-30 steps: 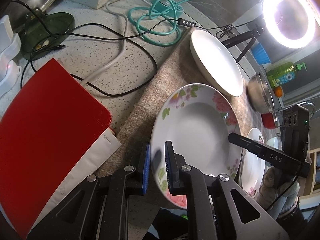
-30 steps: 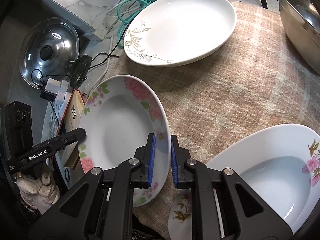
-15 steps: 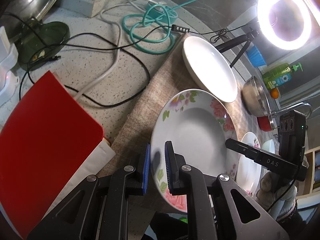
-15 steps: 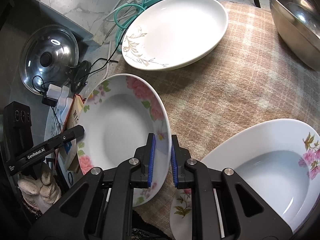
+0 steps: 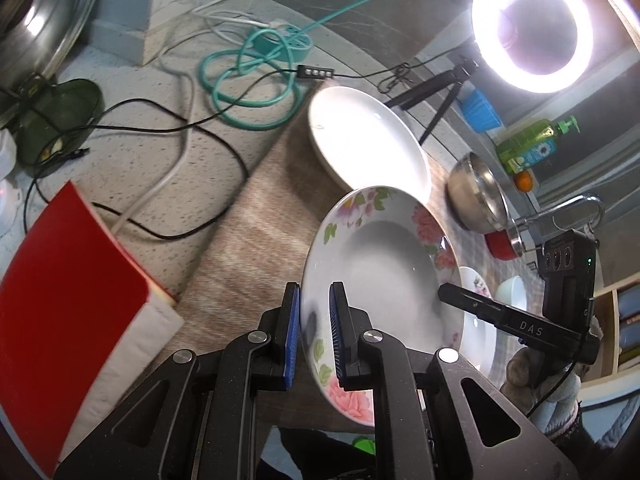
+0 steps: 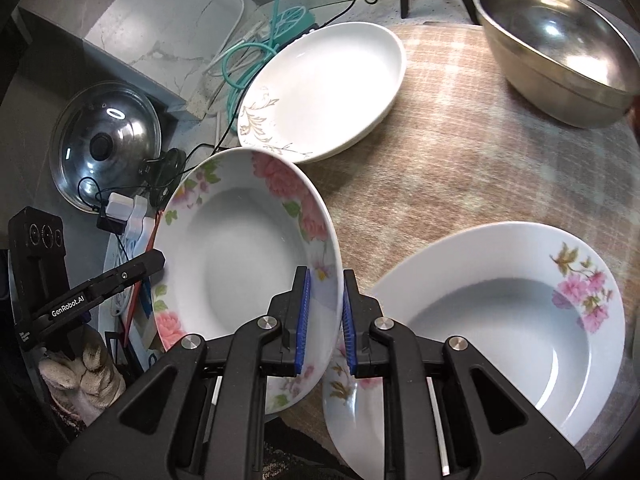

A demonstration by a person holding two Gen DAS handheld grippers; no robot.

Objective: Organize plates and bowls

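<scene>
A deep plate with pink flowers on its rim (image 5: pixel 384 264) (image 6: pixel 244 256) is held up between both grippers, above the checked cloth. My left gripper (image 5: pixel 314 332) is shut on its left rim. My right gripper (image 6: pixel 324 316) is shut on its right rim. A white oval plate with a gold leaf pattern (image 6: pixel 324 88) (image 5: pixel 364 136) lies on the cloth beyond it. A deep plate with pink blossoms (image 6: pixel 504 312) rests on another plate at the right.
A steel bowl (image 6: pixel 560 52) (image 5: pixel 476 192) stands at the far right of the cloth (image 6: pixel 440 152). A red book (image 5: pixel 68 276), cables (image 5: pixel 248 80) and a glass pot lid (image 6: pixel 106 144) lie on the counter at the left. A ring light (image 5: pixel 532 24) stands behind.
The flowered plate has been lifted and carried toward the white oval plate; its far rim now overlaps that plate in both views. Both grippers stayed shut on it.
</scene>
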